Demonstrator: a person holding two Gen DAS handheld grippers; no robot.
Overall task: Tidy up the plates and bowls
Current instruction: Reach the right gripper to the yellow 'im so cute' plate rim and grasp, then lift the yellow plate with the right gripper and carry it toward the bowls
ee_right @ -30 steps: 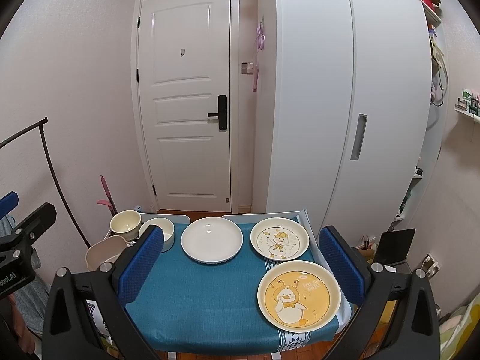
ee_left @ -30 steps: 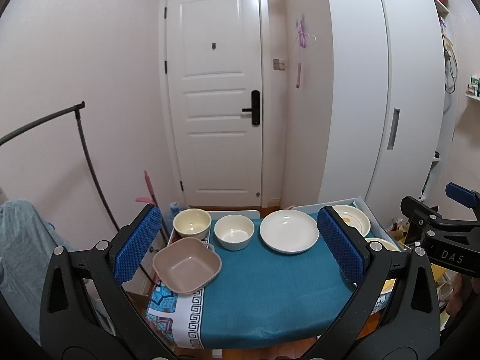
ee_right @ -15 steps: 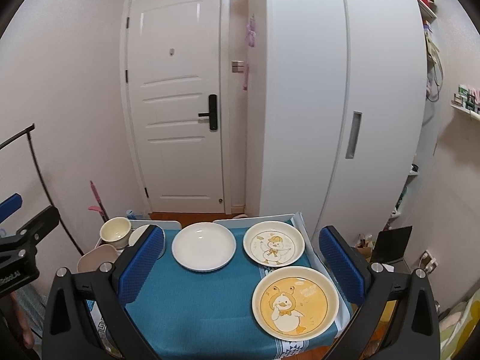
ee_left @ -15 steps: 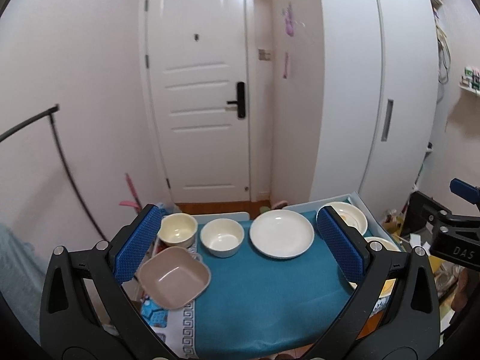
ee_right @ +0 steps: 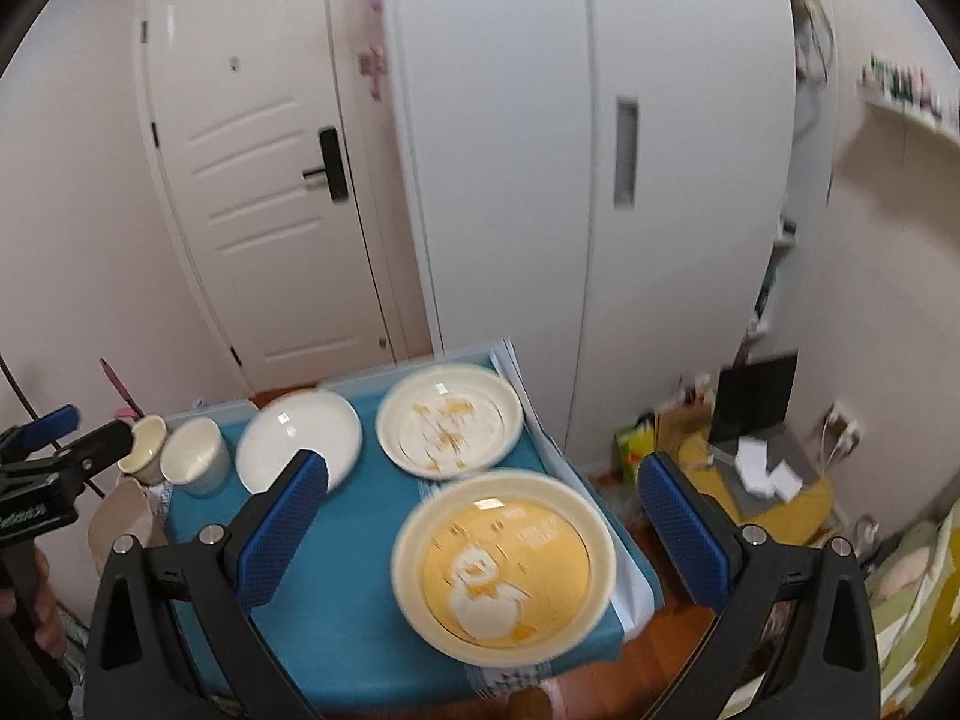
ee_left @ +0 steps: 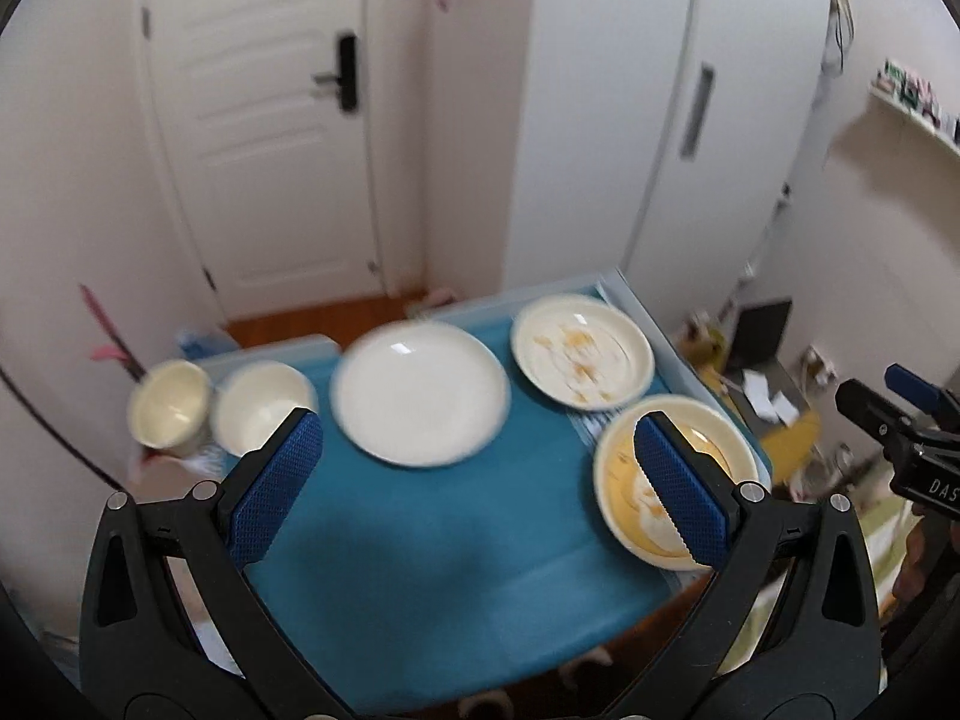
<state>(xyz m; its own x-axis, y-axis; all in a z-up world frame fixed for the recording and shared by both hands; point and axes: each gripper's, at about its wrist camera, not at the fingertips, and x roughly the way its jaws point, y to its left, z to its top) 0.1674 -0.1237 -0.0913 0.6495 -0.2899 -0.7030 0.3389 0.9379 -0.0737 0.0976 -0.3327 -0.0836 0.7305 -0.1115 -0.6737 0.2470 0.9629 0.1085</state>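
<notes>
On the blue-clothed table (ee_left: 432, 540) (ee_right: 354, 600) lie a plain white plate (ee_left: 420, 393) (ee_right: 297, 438), a cream duck plate (ee_left: 582, 357) (ee_right: 450, 417) and a larger yellow duck plate (ee_left: 678, 489) (ee_right: 504, 558). Two cream bowls (ee_left: 171, 408) (ee_left: 261, 405) stand at the left; they also show in the right wrist view (ee_right: 143, 441) (ee_right: 193, 462). A tan square bowl (ee_right: 123, 519) shows at the left edge. My left gripper (ee_left: 477, 489) is open and empty above the table. My right gripper (ee_right: 483, 531) is open and empty above the yellow duck plate.
A white door (ee_right: 264, 180) and white wardrobe (ee_right: 600, 150) stand behind the table. Clutter, a dark laptop-like item and papers (ee_right: 762, 462) sit on the floor to the right. A wall shelf (ee_left: 912, 108) is at the upper right.
Both grippers have moved forward, right and down toward the table. The plates now look larger and blurred. The tan square bowl has left the left wrist view.
</notes>
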